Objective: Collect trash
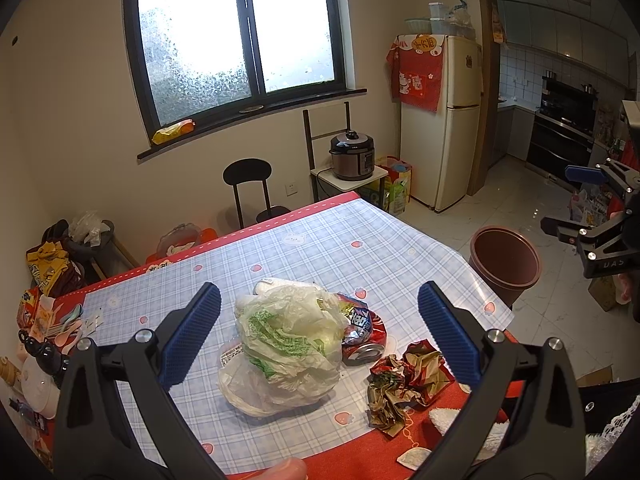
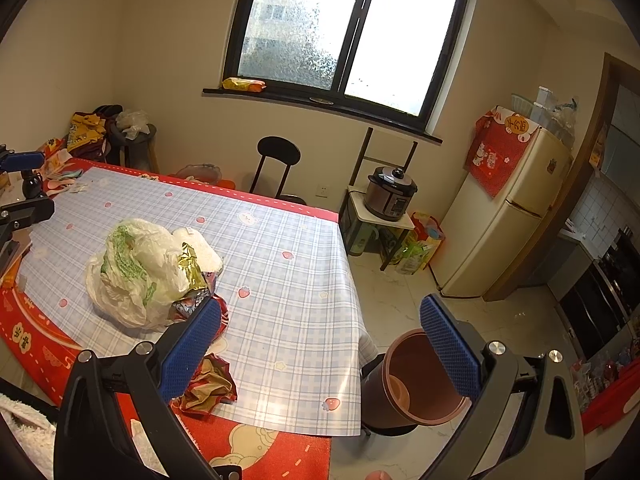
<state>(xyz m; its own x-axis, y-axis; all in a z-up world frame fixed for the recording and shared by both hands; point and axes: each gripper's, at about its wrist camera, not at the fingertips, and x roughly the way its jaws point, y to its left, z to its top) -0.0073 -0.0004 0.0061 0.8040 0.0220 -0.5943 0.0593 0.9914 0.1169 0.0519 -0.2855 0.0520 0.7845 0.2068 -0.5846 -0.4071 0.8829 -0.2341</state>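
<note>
I see both my left gripper [image 1: 320, 336] and right gripper [image 2: 320, 350] spread wide and empty, the crumpled white-and-green plastic bag [image 1: 286, 346] lying on the blue-checked tablecloth [image 1: 304, 248] near the brown round plastic bin [image 2: 420, 380].

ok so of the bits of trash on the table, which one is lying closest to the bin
The crumpled red and gold wrapper, apart from the pile at the table's near edge. The white plastic bag and the crushed can lie farther from the brown bin.

Left wrist view close over the table [image 1: 304, 256] facing the window [image 1: 240, 32], right wrist view higher off its corner, both sharing bag [image 1: 288, 340], bin [image 2: 420, 380], fridge [image 1: 452, 120]
</note>
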